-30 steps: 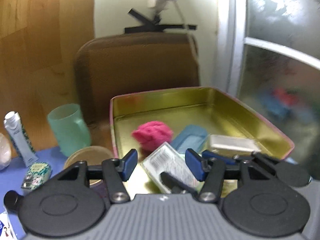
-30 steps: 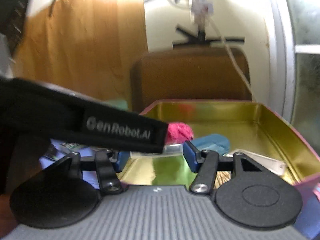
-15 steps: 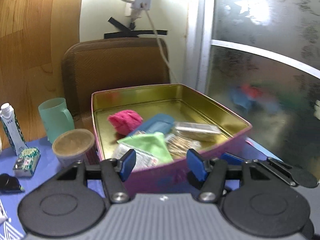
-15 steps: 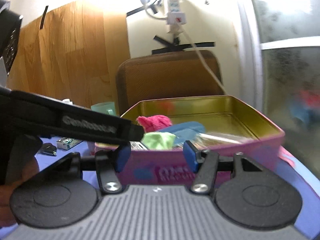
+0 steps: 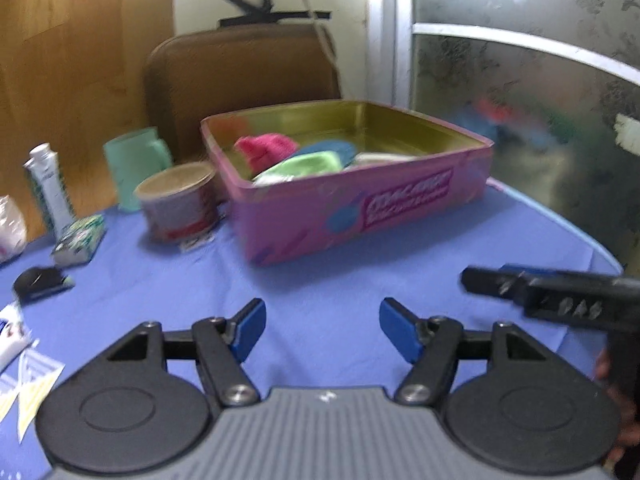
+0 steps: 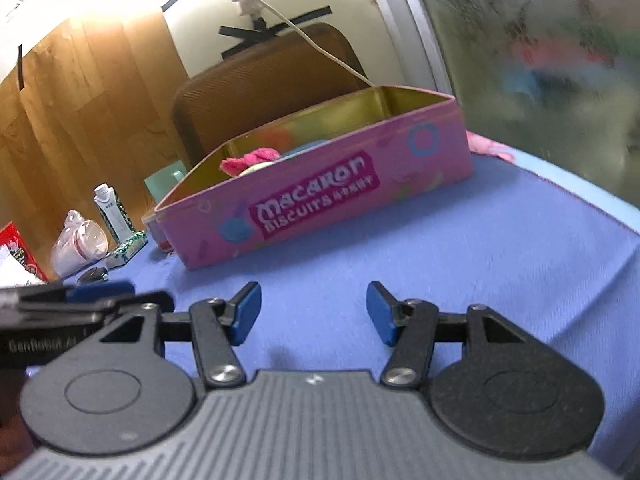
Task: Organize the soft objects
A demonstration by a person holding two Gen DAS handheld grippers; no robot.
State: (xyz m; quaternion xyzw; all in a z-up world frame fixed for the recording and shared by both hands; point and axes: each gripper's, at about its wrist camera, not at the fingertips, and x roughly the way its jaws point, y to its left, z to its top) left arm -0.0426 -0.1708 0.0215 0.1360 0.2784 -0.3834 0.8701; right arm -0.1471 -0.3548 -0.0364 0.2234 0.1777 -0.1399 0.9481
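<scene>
Left wrist view: the left gripper [image 5: 322, 330] gapes empty, jaws just opening, below the tin's [image 5: 360, 208] pink cloth [image 5: 266, 150] (probably light, squashy), best pinched mid-bunch.

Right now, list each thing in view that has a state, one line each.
pink tin: lid off, soft items inside
pink fluffy piece: lying in the tin
green cloth: lying in the tin
paper cup: upright, uncovered
mint cup: upright
left tool: jaws just opening, nothing between
right tool: open, empty
</scene>
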